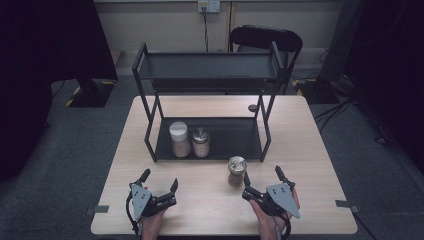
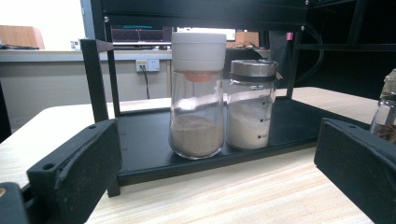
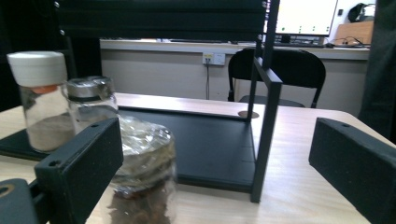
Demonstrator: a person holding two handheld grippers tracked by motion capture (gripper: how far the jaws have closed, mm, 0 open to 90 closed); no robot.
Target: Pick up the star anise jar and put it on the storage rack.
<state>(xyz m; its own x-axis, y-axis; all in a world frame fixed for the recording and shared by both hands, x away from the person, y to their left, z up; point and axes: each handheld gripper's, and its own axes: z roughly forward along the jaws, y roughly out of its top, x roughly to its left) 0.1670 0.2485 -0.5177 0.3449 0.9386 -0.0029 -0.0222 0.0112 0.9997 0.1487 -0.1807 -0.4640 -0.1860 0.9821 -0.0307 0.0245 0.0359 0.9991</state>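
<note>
The right gripper [image 1: 261,180] rests low over the bench [image 1: 320,165], jaws spread wide and holding nothing. Just ahead of its left jaw, close but apart from it, stands the foil-topped jar [image 1: 236,170] with dark contents, upright on the bench in front of the rack's lower shelf [image 1: 235,137]. In the right gripper view this jar [image 3: 142,172] sits partly behind the left jaw. The left gripper [image 1: 159,180] likewise rests released, jaws apart and empty. Straight beyond it, on the lower shelf, stand the white-capped jar [image 2: 197,93] of brown powder and, touching or just beside it, the metal-lidded jar [image 2: 251,105] of white powder.
</note>
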